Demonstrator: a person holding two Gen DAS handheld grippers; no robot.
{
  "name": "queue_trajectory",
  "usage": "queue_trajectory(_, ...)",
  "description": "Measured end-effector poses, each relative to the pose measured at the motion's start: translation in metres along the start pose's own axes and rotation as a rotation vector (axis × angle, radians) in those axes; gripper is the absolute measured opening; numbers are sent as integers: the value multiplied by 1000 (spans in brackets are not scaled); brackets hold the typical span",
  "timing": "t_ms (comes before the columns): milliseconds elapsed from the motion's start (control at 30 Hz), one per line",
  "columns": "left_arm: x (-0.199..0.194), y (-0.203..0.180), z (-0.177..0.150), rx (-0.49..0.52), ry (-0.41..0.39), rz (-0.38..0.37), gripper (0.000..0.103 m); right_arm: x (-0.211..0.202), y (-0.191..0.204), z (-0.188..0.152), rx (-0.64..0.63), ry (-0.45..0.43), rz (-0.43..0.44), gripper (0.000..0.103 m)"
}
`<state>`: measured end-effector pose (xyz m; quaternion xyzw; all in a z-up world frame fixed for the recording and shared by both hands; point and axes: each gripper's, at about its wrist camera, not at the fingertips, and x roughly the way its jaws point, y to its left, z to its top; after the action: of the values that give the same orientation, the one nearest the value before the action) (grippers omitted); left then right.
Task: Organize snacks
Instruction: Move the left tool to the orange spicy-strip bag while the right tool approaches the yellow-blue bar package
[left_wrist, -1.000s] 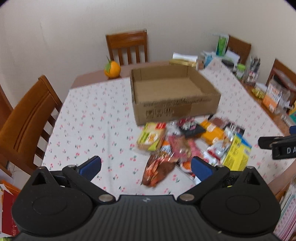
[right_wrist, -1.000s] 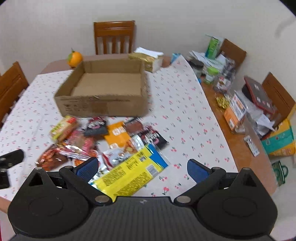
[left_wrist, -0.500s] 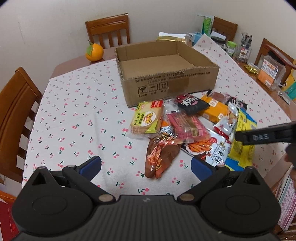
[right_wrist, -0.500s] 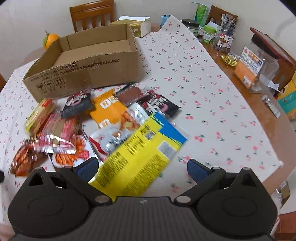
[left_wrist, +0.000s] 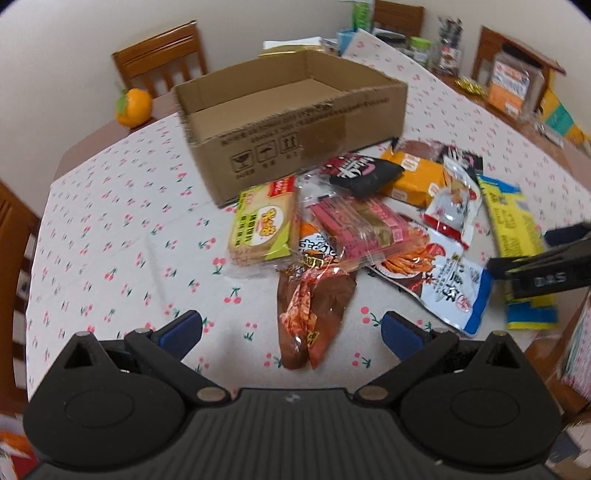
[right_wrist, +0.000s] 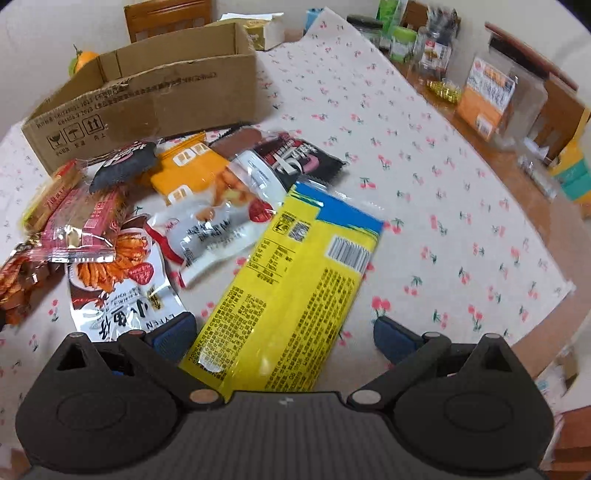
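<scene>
Between the spread fingers of the left gripper (left_wrist: 290, 328) lies a brown and orange snack bag (left_wrist: 314, 310); the jaws are wide open and hold nothing, and the bag does not touch either blue pad. Just ahead of this gripper are a green cracker pack (left_wrist: 264, 230) and a pink wafer pack (left_wrist: 364, 229), which overlap the far end of the brown bag. Further ahead stands an open cardboard box (left_wrist: 295, 140), with nothing visible inside it. To the right, near the table edge, the right gripper (right_wrist: 284, 332) is also wide open and holds nothing. A long yellow packet (right_wrist: 291, 291) lies on the tablecloth (right_wrist: 424, 166) between its fingers, closer to the left pad. Left of this gripper lies a white bag (right_wrist: 122, 291) with orange sticks printed on it, and ahead are an orange pouch (right_wrist: 192, 170) and a black packet (right_wrist: 299, 155).
</scene>
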<state>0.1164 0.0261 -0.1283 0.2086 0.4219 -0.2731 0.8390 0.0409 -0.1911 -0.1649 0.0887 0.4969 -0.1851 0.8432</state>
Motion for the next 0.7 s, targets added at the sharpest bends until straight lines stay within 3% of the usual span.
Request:
queue_trajectory(200,17,-12,0,115,-10,-3,99,-2,-10,-6,-43,-14,17,103)
queue_trajectory(267,21,-14,0,131,-7,-15,92,-3,-9,-9,-44,-29,18,103)
queue_trajectory(700,37,-9,9,92,-10,-62,80,0,-4,-2,-1,-57,-8,103)
